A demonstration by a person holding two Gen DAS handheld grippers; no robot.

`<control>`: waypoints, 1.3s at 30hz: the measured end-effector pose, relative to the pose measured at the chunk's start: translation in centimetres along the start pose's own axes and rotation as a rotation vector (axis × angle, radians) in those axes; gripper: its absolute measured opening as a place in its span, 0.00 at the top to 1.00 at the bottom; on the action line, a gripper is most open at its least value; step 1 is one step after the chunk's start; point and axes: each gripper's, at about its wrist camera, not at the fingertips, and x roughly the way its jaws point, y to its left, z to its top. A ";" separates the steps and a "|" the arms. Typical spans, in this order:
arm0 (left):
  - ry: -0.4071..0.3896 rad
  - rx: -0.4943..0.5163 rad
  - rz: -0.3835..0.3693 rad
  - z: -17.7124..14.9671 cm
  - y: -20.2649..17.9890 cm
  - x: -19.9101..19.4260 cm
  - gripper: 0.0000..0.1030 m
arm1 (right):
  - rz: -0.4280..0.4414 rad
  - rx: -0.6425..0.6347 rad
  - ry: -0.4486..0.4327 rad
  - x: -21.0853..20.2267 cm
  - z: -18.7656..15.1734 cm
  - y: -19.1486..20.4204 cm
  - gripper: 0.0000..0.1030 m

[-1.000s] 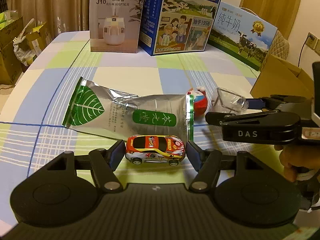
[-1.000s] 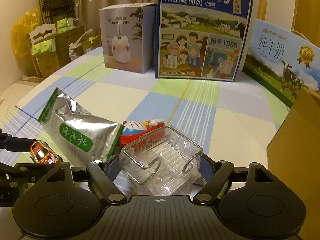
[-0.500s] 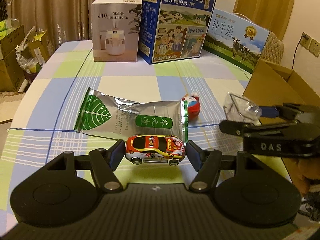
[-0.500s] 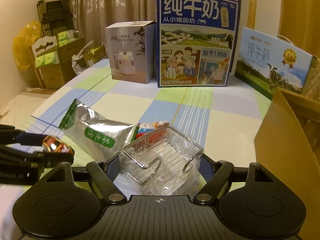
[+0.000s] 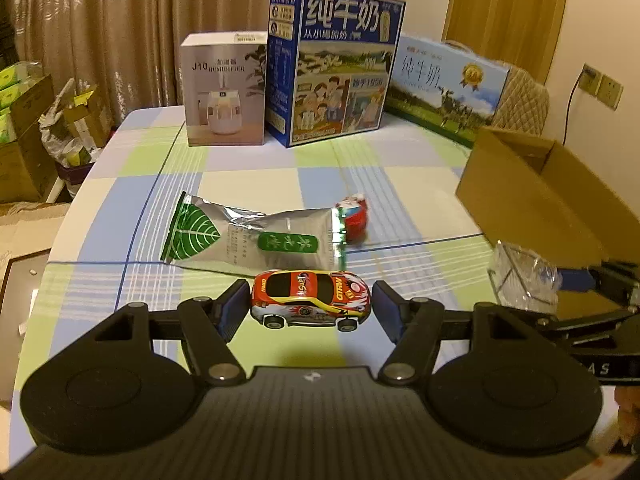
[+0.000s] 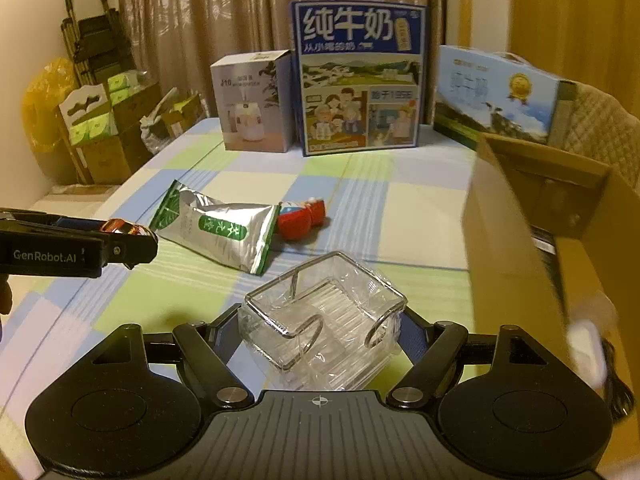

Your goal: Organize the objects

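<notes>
My left gripper [image 5: 310, 306] is shut on a red and yellow toy car [image 5: 310, 298], held above the checked tablecloth; the car [image 6: 122, 227] shows at the left in the right wrist view. My right gripper [image 6: 320, 334] is shut on a clear plastic box [image 6: 320, 328], raised near the open cardboard box [image 6: 520, 248]. In the left wrist view the clear box [image 5: 524, 276] hangs just before the cardboard box [image 5: 532, 196]. A silver and green foil pouch [image 5: 256, 236] and a red round toy [image 5: 356, 216] lie on the table.
A white humidifier box [image 5: 224, 88], a tall blue milk carton case [image 5: 336, 64] and a light blue milk case [image 5: 448, 88] stand along the far edge. Cardboard boxes and bags [image 6: 100, 132] are stacked on the floor at the left.
Both grippers have risen and pulled back from the table with their loads. The right gripper with the clear box has moved rightward, close to the cardboard box.
</notes>
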 end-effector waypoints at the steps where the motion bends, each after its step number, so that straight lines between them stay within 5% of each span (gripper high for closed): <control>1: -0.004 -0.007 -0.003 -0.2 -0.4 -0.7 0.40 | -0.001 0.006 -0.003 -0.8 -0.1 0.0 0.27; 18: -0.039 -0.010 -0.046 -3.2 -7.9 -10.4 0.40 | -0.030 0.051 -0.095 -12.0 -1.1 -1.5 0.27; 39: -0.042 0.034 -0.055 -5.0 -11.0 -14.6 0.40 | -0.057 0.050 -0.136 -17.8 -2.8 -2.7 0.27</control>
